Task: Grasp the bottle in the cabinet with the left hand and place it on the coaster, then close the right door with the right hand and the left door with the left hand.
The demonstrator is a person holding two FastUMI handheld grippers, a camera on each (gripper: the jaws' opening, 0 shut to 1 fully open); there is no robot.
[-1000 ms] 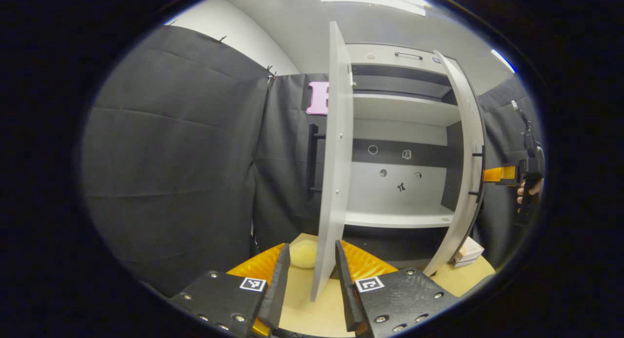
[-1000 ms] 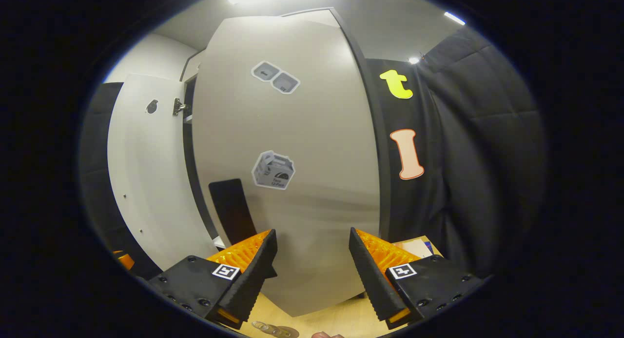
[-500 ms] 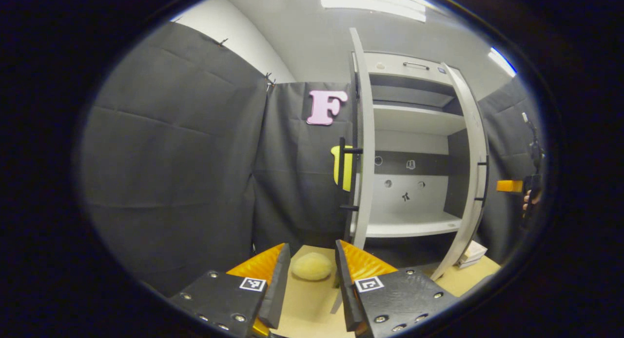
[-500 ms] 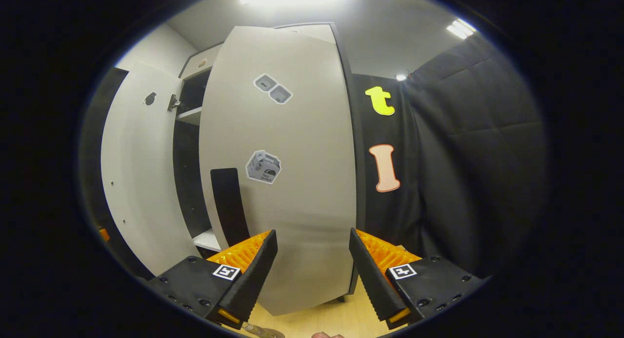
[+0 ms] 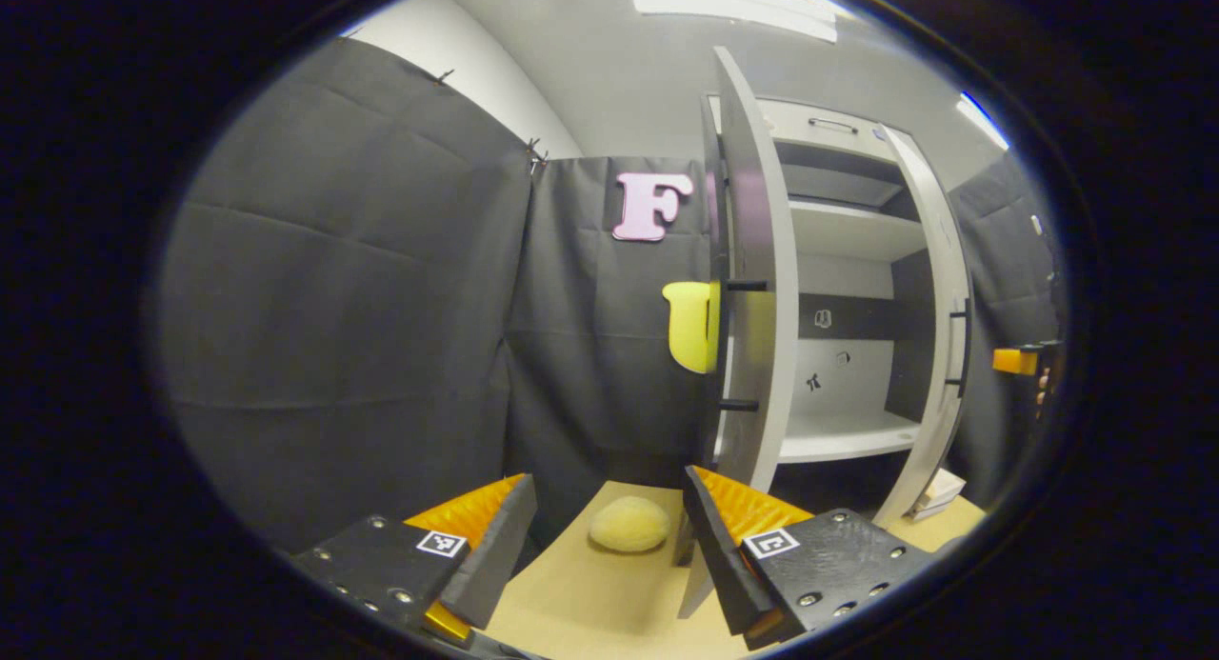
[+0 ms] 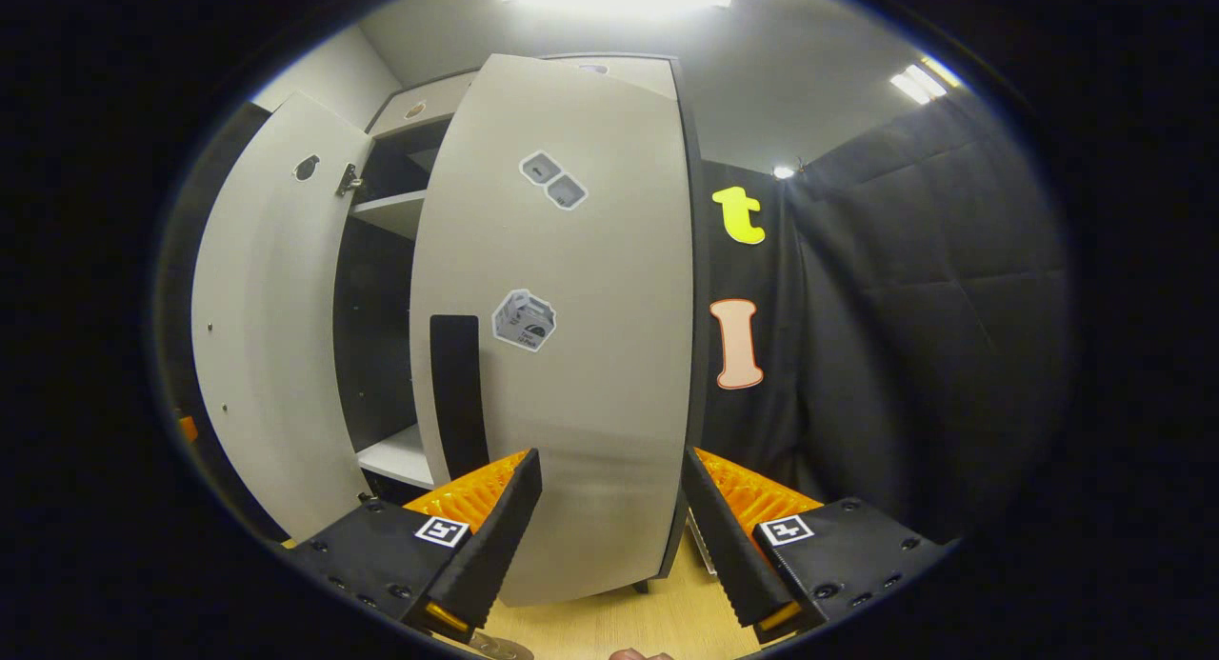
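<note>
Black cloth walls close the booth on both sides of a pale cabinet [image 5: 848,260] that stands on a light wooden tabletop [image 5: 590,603]. Judging by how things lie, the shelves look bare in the left gripper view, so the bottle seems to be out already; neither it nor a coaster can be made out, so that step cannot be confirmed. What is left is the doors, and both stand open.

In the right gripper view the right door [image 6: 571,336] fills the middle, part-way swung, with its dark handle [image 6: 455,393] near its free edge and stickers on its face. The right gripper [image 6: 609,536] hangs just in front of that door's lower edge, fingers spread wide and holding nothing. The left door [image 6: 267,336] stands farther open beyond it.

In the left gripper view the left door [image 5: 752,289] shows almost edge-on, its handle [image 5: 733,346] on the outer side. The left gripper [image 5: 605,555] is low over the tabletop, fingers apart and empty, with a yellowish round lump [image 5: 629,524] ahead between them near the door's bottom corner.

Room is fair: open cloth to the left of the left door gives space to come round behind it. That lump lies close to the door's foot and might be brushed.
</note>
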